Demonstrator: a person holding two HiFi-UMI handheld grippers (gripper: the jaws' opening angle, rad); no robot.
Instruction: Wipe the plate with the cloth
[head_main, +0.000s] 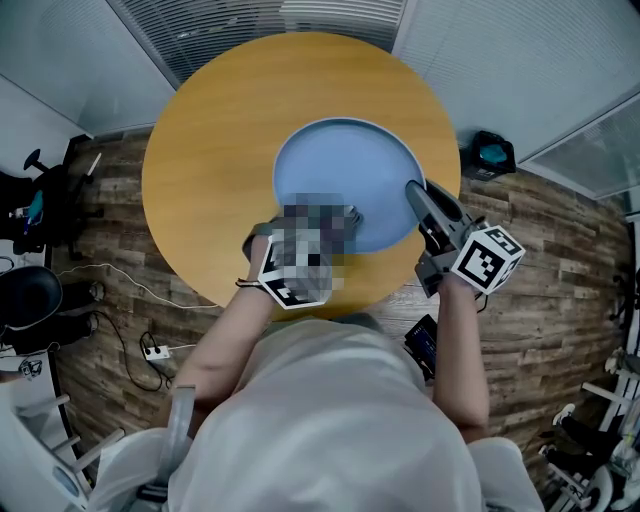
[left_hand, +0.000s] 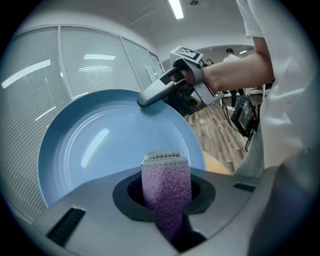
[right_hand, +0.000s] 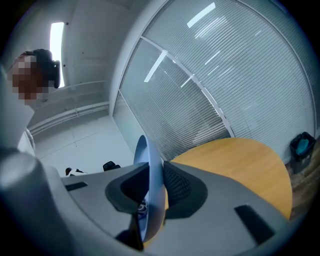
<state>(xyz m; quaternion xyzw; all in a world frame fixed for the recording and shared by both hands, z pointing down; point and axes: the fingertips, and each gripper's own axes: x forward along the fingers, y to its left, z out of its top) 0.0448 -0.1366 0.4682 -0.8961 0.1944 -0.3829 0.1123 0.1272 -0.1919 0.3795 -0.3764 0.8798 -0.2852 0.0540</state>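
Left tool (left_hand: 163, 167) clamps the purple cloth (left_hand: 168, 192) by the blue plate (head_main: 340, 165); right tool (head_main: 416, 192) grips the plate's rim over the surface (head_main: 215, 130).

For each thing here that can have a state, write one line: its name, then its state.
Plate: gripped by its rim, tilted steeply up.
Cloth: folded, clamped between jaws.
Left gripper: shut on the cloth.
Right gripper: shut on the plate's rim.
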